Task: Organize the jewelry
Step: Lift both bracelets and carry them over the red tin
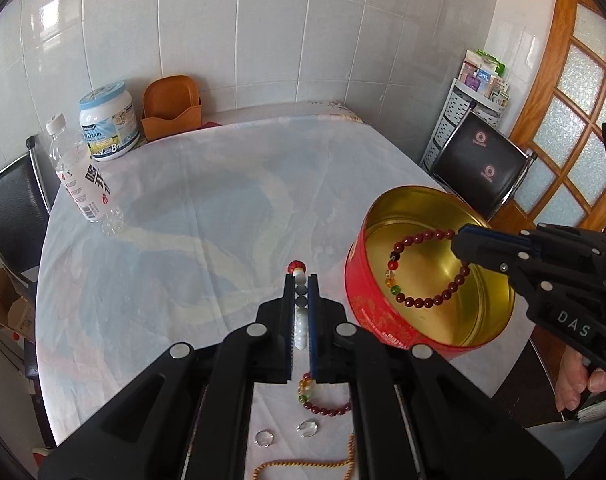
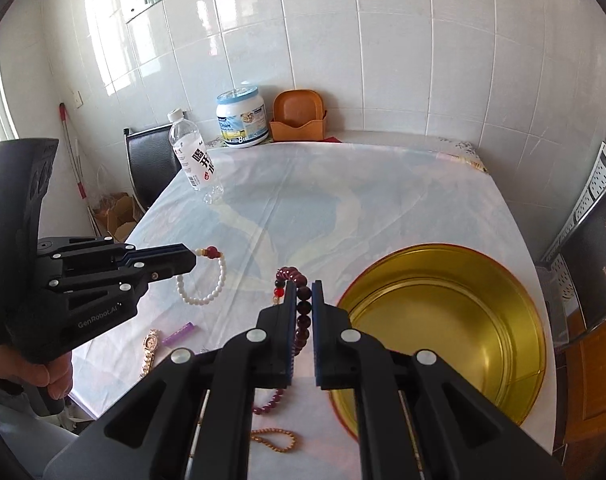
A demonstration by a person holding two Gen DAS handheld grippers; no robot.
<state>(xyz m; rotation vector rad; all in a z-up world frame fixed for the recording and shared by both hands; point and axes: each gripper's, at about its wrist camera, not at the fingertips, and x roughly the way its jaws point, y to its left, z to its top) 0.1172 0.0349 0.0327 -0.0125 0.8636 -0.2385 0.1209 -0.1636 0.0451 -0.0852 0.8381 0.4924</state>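
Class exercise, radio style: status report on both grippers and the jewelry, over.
Left gripper shut on white bead bracelet. Right gripper shut on dark red bead bracelet, hanging over open gold tin. Nothing in the way.

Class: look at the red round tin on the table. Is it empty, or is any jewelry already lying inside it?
Empty. The tin shows only bare gold floor in the right wrist view; the dark red bracelet hangs over it, clamped in the right gripper.

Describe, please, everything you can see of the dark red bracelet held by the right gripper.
The bracelet is a loop of glossy, round, dark red beads, broken by a short run of other beads: black, bright red, amber and green. They look like polished stone or glass. It hangs open and clear of the table, pinched at one side by the shut right gripper. From the left wrist view it dangles in front of the tin's gold interior, touching only the gripper's fingers.
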